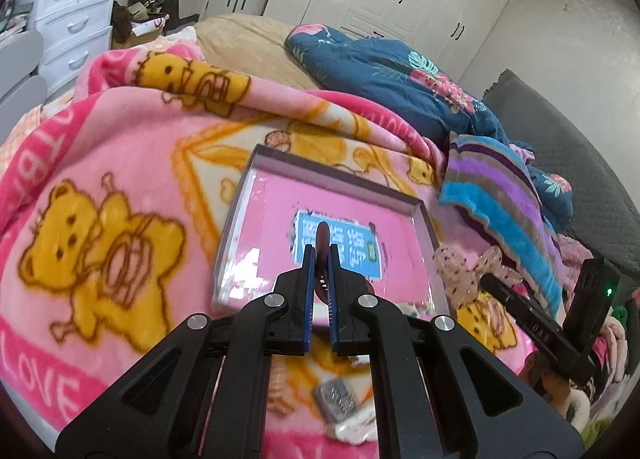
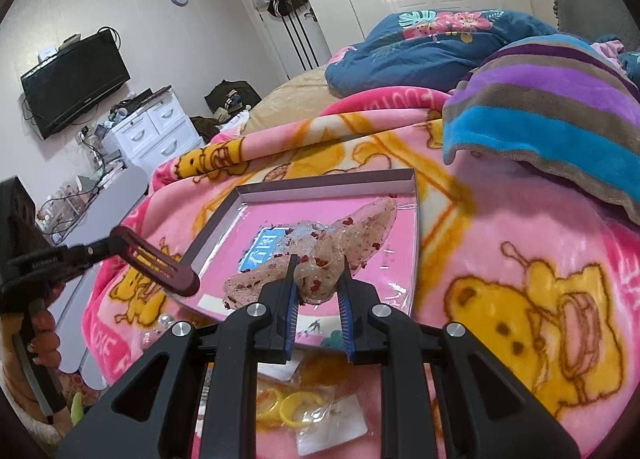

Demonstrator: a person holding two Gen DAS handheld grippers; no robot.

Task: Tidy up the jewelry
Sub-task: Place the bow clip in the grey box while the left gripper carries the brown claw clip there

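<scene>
A shallow pink box lies open on the bear blanket; it also shows in the right wrist view. My left gripper is shut on a dark red hair clip, held above the box's near edge; the clip shows at the left of the right wrist view. My right gripper is shut on a sheer dotted hair bow that hangs over the box. The bow also shows at the right of the left wrist view.
A small bag of silver pieces lies on the blanket below the left gripper. A bag of yellow hair rings lies below the right gripper. A striped blanket and a blue quilt are heaped behind the box.
</scene>
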